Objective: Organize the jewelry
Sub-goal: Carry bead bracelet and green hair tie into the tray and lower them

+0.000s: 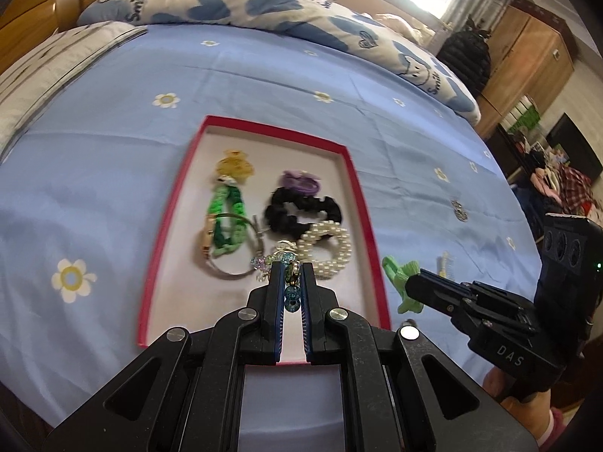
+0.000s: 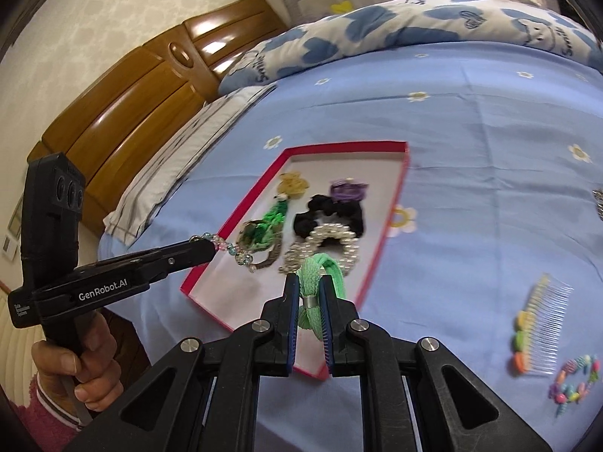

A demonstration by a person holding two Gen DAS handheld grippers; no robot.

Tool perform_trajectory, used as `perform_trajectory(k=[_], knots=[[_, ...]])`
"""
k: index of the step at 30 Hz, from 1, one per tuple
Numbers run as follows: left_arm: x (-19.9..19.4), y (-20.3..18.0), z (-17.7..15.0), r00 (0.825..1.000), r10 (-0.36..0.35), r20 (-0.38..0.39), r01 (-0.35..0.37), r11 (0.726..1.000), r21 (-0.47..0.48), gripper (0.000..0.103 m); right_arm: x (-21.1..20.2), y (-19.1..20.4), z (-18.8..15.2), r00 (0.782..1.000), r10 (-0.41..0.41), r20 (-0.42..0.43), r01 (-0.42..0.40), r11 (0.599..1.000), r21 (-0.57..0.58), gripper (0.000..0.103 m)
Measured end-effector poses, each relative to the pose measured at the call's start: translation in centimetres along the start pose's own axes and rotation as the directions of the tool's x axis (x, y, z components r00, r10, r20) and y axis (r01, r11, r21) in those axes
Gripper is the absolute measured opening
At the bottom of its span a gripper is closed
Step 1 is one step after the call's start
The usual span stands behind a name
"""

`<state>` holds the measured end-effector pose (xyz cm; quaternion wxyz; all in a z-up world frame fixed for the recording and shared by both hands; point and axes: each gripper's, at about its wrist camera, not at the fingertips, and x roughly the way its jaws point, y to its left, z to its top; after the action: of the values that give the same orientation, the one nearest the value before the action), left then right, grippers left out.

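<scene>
Gripping a beaded bracelet (image 1: 291, 293) between closed jaws, the left gripper (image 1: 292, 282) hung over the red tray (image 1: 361, 188); its dangling end (loose beads) could snag the pearl bracelet (image 1: 331, 248) just ahead, while the right gripper (image 2: 309, 293) pinched a green hair tie (image 2: 312, 293).

Headboard (image 2: 124, 101): glossy varnished wood. Sheet (image 1: 113, 173): matt cloth. Box (image 1: 361, 196): matt card, red rim. Bracelet (image 1: 331, 248): glossy pearl beads. Comb (image 2: 546, 324): clear plastic. Scrunchie (image 1: 301, 207): matt black cloth.

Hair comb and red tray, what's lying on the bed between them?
Nothing: in the right wrist view, only bare blue sheet separates the hair comb from the red tray.
</scene>
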<state>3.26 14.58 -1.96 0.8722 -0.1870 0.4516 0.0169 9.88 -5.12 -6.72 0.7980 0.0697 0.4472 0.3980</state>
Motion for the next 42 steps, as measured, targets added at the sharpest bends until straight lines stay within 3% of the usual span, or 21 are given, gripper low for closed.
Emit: perform_trajectory(k=[19,29,42], knots=[[3.9,4.5,-1.4,0.995,0.056,-0.086,-0.062,0.996,-0.064,0.006,7.4,1.2,0.1,0.988,-0.007,-0.151,0.002,1.000,-0.031,0.010],[4.7,5.7,-1.7,0.991,0.075,-0.109,-0.084,0.993,-0.079,0.007,8.9,1.1,-0.1,0.981,-0.010,-0.194,0.003,0.999,-0.036,0.011],[4.8,5.6,-1.7,0.988,0.095,-0.121,-0.103,0.993,-0.062,0.010,9.1,1.2,-0.1,0.979,0.006,-0.205,-0.010,1.000,-0.020,0.021]])
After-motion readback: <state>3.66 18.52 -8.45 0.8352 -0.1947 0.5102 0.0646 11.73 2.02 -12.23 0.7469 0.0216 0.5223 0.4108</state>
